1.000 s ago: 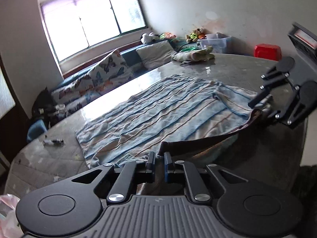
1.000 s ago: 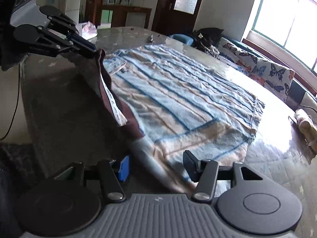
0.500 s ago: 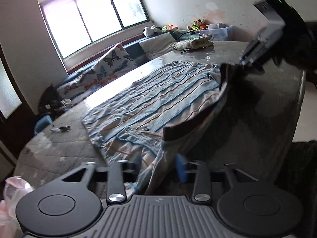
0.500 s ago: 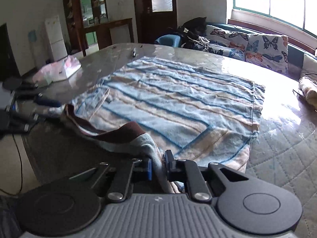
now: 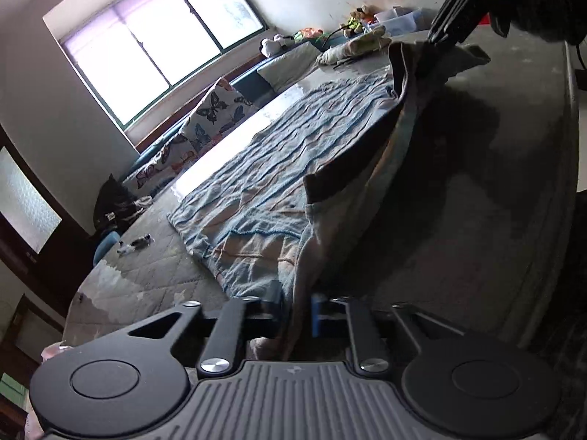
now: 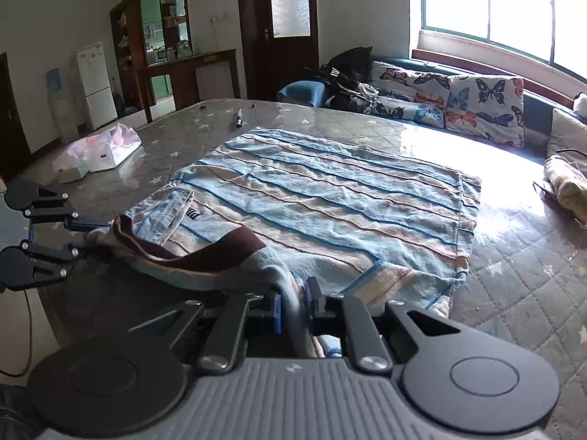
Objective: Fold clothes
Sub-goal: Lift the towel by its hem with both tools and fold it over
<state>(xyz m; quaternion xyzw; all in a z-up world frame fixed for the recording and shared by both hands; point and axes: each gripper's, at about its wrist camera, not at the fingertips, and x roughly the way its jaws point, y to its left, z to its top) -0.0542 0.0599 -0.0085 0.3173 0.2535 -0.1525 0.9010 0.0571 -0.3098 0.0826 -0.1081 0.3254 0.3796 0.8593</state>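
Now both grippers, left (image 5: 298, 311) and right (image 6: 293, 306), have just pinched the striped shirt's (image 6: 330, 201) near edge; thin bites could slip, collapsing the fold.

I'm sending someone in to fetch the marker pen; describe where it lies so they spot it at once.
Start at the big quilted, star-patterned table with the striped blue shirt spread on it. Beyond the shirt's far edge, toward the dark wooden door, lies the pen. It is a slim dark stick with a pale end, alone on bare tabletop, well apart from the pink-and-white plastic bag at the left.
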